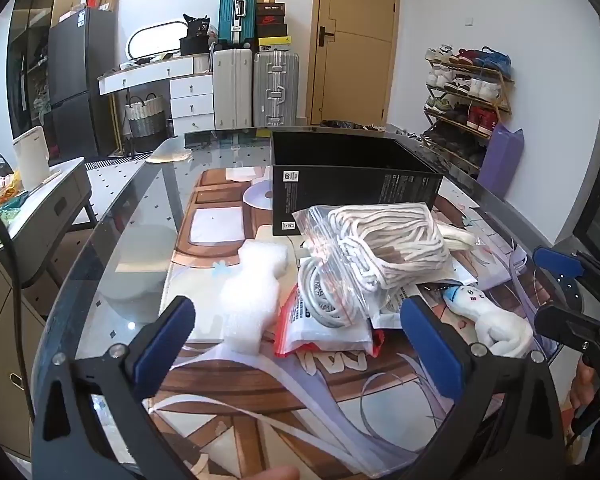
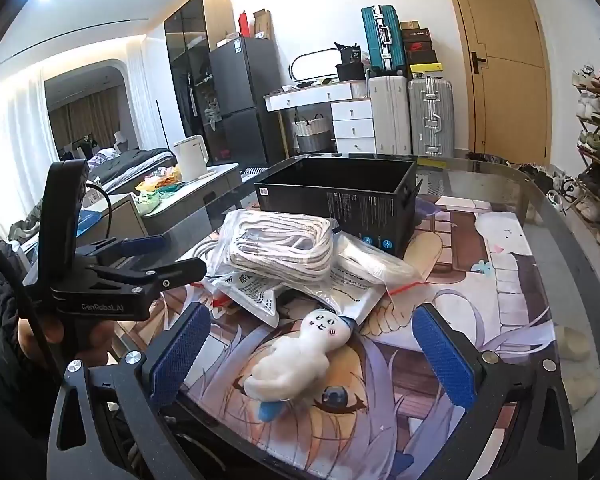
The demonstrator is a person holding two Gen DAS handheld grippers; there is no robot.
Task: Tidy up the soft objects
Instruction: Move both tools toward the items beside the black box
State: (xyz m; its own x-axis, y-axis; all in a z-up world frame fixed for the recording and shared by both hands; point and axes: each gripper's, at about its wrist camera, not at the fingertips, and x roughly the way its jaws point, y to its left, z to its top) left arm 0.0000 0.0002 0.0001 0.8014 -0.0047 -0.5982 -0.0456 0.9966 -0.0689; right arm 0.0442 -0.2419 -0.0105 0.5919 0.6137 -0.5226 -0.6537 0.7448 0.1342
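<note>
Plush toy, white with a small stitched face and a blue tip, lies on the printed mat of the glass surface between the spread, empty fingers of the right gripper, just in front of the pile of bagged cords and the open black box. It looks light and squashy, so a pinch across its narrow middle should hold. The left gripper also stands released, facing the foam wrap and bags.

- The left gripper is black with blue bumpy pads and shiny round screws.
- The right gripper looks the same.
- White letters and a black cable sit on the left one.
</note>
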